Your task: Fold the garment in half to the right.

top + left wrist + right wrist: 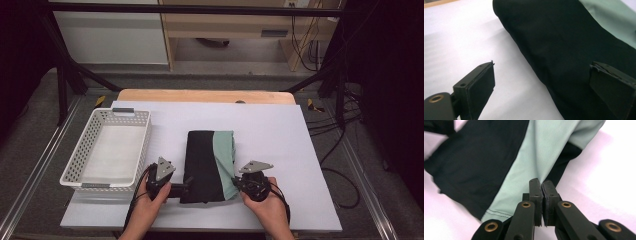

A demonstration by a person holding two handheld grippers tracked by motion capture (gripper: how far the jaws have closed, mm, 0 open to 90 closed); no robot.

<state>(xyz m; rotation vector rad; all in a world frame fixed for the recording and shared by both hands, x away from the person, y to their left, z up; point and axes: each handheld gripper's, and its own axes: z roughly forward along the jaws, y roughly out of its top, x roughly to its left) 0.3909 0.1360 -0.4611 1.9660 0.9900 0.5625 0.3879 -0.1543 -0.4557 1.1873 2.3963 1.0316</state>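
A folded garment (210, 165), black with a pale green panel on its right, lies in the middle of the white sheet (280, 125). My left gripper (187, 186) is at its near left corner, open. In the left gripper view one jaw of the left gripper (544, 75) is over the bare sheet and the other over the black cloth (564, 50). My right gripper (235, 182) is at the near right corner. In the right gripper view the jaws of the right gripper (541, 183) are pressed together on the green cloth's (536, 155) edge.
A white perforated basket (80, 150) stands at the left of the sheet, beside the left hand. The wooden table edge (200, 95) shows behind the sheet. Cables (345, 150) trail over the floor at the right.
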